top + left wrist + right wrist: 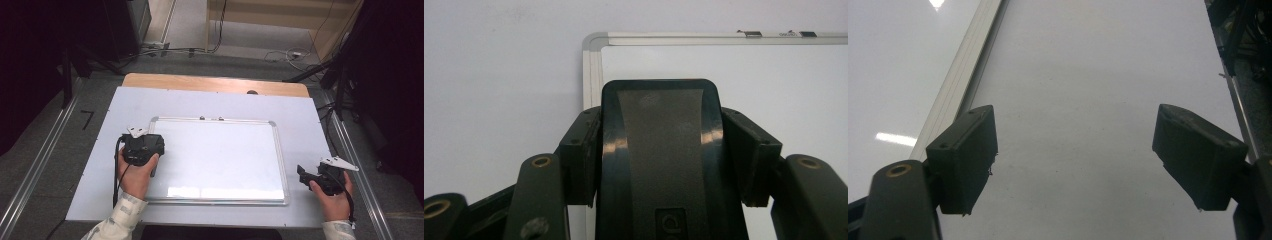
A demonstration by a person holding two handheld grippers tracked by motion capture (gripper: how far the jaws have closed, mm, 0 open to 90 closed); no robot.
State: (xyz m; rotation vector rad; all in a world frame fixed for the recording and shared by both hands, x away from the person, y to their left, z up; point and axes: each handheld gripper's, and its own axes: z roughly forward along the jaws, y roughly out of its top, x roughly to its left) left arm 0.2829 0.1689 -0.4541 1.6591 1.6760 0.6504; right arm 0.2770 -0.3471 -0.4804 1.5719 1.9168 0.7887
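Pinching a light, stiff eraser [659, 155] by its flanks, the left gripper [143, 150] hovers over the slick whiteboard [220, 155]; the right gripper's [1073, 160] jaws stand spread.

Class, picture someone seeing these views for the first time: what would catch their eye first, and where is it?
The clean whiteboard lying flat mid-table stands out first. At its left edge the left tool is clamped on a black eraser. The right tool hangs open beside the board's right edge.

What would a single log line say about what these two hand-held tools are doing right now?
left gripper: shut on black eraser, over whiteboard left edge | right gripper: fingers open, nothing between, right of whiteboard
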